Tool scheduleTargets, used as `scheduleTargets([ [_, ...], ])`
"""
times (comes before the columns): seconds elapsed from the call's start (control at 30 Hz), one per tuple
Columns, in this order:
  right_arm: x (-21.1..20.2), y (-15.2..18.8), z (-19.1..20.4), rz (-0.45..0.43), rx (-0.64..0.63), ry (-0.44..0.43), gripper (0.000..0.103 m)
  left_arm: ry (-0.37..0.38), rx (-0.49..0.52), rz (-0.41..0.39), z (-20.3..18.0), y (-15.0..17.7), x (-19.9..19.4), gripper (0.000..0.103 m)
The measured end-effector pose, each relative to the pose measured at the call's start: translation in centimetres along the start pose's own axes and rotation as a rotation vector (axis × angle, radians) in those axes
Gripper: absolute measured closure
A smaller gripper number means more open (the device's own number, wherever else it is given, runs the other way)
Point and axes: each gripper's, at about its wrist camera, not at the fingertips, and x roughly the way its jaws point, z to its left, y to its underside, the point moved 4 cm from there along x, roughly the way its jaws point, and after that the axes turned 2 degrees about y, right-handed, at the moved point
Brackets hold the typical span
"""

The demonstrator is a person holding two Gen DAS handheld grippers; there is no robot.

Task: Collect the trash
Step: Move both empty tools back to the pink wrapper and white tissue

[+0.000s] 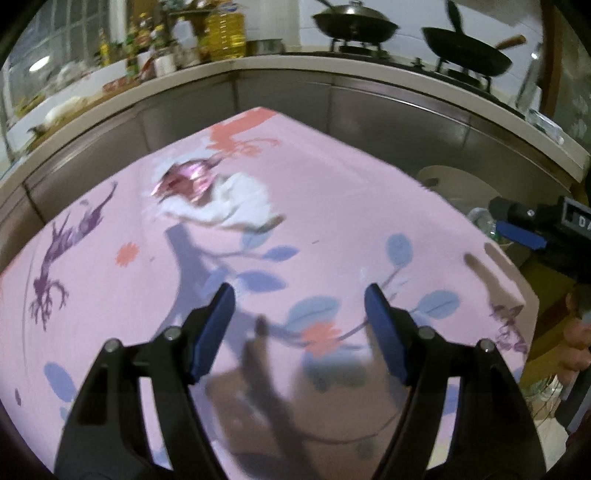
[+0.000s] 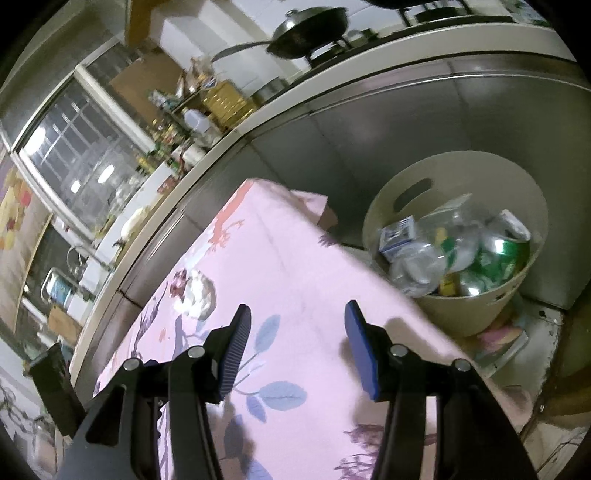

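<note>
Pink floral tablecloth, crumpled white tissue w/ shiny wrapper, round beige bin, left gripper & right gripper both wide, empty.

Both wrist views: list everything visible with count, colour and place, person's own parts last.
tablecloth: one, pink with floral print, covering the table.
crumpled tissue: one, white, far part of the table.
shiny wrapper: one, pink, touching the tissue.
bin: one, beige, on the floor beside the table.
bin contents: several, green cans, clear bottles, a carton.
woks: two, black, on the stove.
bottles: many, mixed colours, on the counter.
left hand-held gripper: one, black and blue, open above the table.
right hand-held gripper: one, black and blue, open.
</note>
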Motion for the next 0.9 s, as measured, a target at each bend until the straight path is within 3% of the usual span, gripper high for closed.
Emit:
scheduleTargets([
  [0.47,5.8,2.4,8.4,0.139,-0.183,-0.071,0.056,-0.165,-0.28,-0.002,15.0,4.1,-1.1,0.033],
  [0.6,8.0,1.9,11.2,0.149,-0.238,-0.084,0.057,-0.144,-0.394,-0.032,17.9,5.1,-2.0,0.033],
  [0.7,9.9,1.9,12.1,0.168,-0.23,-0.084,0.057,-0.125,-0.426,-0.055,18.5,5.4,-2.3,0.033],
  [0.9,10.3,3.6,12.8,0.148,-0.202,-0.106,0.057,-0.188,-0.344,-0.021,17.0,5.0,-1.5,0.033],
])
